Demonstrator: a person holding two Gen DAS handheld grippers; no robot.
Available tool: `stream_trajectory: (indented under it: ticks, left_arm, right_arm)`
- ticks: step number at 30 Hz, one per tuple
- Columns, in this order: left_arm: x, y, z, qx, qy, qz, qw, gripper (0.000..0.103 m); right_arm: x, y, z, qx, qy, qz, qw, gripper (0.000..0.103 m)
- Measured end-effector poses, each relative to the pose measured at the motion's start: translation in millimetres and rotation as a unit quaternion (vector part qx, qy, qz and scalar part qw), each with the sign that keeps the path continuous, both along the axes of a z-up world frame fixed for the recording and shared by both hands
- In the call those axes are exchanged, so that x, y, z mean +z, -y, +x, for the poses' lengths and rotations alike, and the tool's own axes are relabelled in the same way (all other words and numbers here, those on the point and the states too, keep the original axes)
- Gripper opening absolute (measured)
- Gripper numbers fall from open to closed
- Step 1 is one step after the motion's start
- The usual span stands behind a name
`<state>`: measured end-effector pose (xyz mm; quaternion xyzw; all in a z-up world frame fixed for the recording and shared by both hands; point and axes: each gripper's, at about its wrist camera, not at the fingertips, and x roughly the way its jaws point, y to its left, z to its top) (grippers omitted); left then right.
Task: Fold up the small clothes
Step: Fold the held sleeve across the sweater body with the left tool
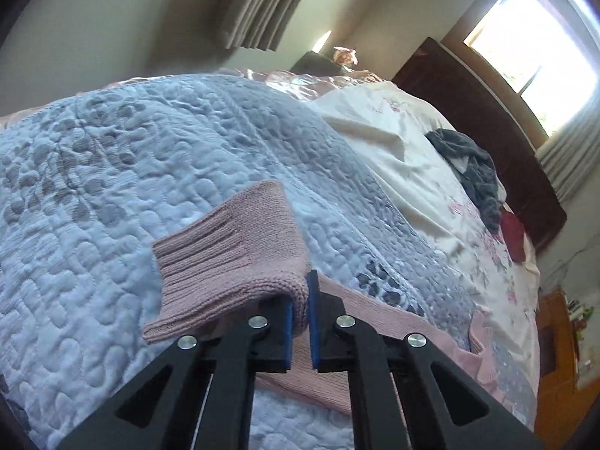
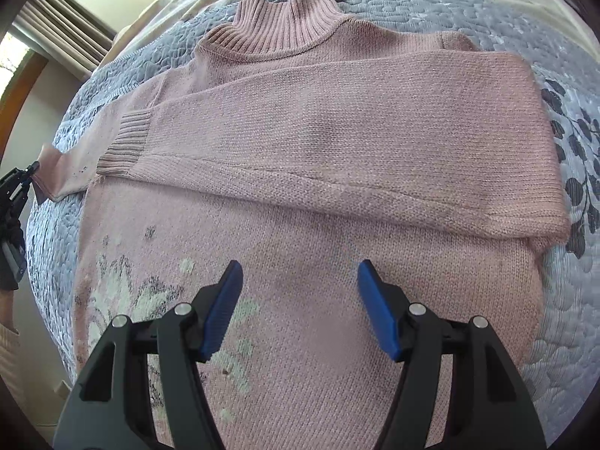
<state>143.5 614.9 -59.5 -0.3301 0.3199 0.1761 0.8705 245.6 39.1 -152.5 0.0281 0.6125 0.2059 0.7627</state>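
sweater (image 2: 337, 281) on quilt (image 2: 562, 300), sleeve (image 2: 337, 142) across chest

no readable text, labels or numbers (either wrist view)

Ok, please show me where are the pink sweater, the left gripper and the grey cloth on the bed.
pink sweater (image 2: 337, 142): right wrist view, on the sleeve folded across the chest.
left gripper (image 1: 299, 322): left wrist view, between the fingertips, shut on the other sleeve's cuff.
grey cloth (image 1: 472, 165): left wrist view, middle of the crumpled heap.

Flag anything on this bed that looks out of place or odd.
The pink sweater lies neatly. Odd: a crumpled grey garment heaped near the headboard, and dark specks on the sweater's outstretched sleeve.
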Motion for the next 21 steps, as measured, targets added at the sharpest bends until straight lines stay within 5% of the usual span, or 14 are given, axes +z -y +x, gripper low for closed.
stream_trajectory:
  ticks: [12, 17, 21]
  left_arm:
    - [3.8, 183.1, 72.4, -0.165, 0.026, -0.006, 0.9859, 0.006]
    - [-16.0, 232.6, 86.9, -0.196, 0.02, -0.035, 0.9797, 0.006]
    - [-51.7, 251.2, 97.5, -0.208, -0.027, -0.039, 0.9771, 0.006]
  right_arm:
    - [2.3, 26.6, -4.6, -0.018, 0.003, 0.01, 1.0, 0.064]
    - [-0.9, 31.8, -5.6, -0.017, 0.001, 0.016, 1.0, 0.064]
    - [-2.5, 32.6, -7.1, -0.018, 0.0, 0.02, 1.0, 0.064]
